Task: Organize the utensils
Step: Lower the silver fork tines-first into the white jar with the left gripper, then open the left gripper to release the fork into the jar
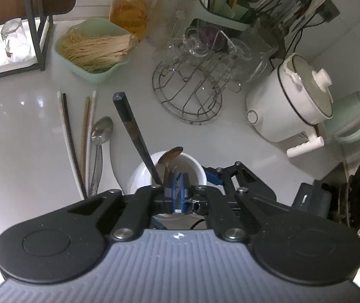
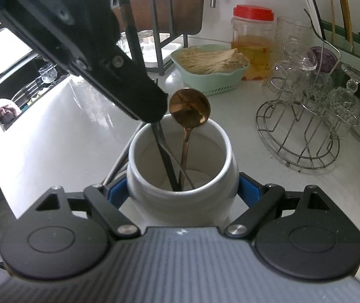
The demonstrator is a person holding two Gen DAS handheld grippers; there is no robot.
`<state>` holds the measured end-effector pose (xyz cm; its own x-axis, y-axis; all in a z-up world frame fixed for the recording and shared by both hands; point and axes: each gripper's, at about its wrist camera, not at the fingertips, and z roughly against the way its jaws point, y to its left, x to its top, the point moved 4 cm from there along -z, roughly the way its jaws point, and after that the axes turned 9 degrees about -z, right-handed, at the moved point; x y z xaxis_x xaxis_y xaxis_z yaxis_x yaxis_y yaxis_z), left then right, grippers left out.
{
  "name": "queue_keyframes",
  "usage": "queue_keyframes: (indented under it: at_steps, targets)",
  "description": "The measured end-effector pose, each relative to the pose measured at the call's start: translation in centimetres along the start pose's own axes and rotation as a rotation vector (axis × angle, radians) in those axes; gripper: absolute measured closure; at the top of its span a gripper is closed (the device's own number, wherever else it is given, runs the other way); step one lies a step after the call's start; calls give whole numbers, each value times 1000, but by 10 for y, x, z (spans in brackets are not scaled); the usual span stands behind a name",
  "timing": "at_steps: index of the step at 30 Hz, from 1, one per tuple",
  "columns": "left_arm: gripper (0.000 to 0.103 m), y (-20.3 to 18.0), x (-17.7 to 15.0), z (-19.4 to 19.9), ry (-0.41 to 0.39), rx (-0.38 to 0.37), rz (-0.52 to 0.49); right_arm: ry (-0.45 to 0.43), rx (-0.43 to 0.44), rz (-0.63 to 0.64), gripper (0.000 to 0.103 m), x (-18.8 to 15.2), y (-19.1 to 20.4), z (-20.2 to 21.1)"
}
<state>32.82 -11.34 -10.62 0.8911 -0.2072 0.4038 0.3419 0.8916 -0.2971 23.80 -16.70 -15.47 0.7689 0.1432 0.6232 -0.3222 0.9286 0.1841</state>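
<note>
A white ceramic jar point(image 2: 180, 194) stands on the counter, and my right gripper point(image 2: 183, 192) is shut on it with a blue pad on each side. A copper spoon point(image 2: 189, 108) stands inside, bowl up. My left gripper point(image 2: 152, 111) hovers over the jar's rim, shut on a black-handled utensil point(image 1: 129, 123) whose lower end is inside the jar point(image 1: 139, 174). In the left wrist view its fingertips point(image 1: 177, 189) sit just above the opening. Left of the jar lie white and black chopsticks point(image 1: 65, 126), wooden chopsticks point(image 1: 86, 123) and a silver spoon point(image 1: 101, 131).
A wire rack of glasses point(image 1: 195, 85) stands behind the jar. A green basket of noodles point(image 1: 91, 48) and a red-lidded jar point(image 1: 132, 7) are at the back, with a white cooker point(image 1: 288, 101) to the right. A sink point(image 2: 21, 88) opens at the left.
</note>
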Motion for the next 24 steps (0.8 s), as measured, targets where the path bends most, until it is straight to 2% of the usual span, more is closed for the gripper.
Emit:
queue_keyframes:
  at_steps: [2,6,15,20,22,24]
  targets:
    - [100,0,1,3,1,9,-1,10,-7,-7,12,2,0,0]
    - [79,3,3,17,-32,0,-6,22,-31,-29,12,4,-1,-1]
    - [78,29,-13,53,-167,39,32,10,-103,-103,12,10,-6,-7]
    - [78,53,-28,59,-205,47,60,-2,-154,-154,12,9,-7,-8]
    - [72,62,-34,56,-213,52,65,-18,-172,-171,12,8,-6,-8]
    - [72,70,-37,51,-206,46,64,-28,-189,-191,12,7,-6,-8]
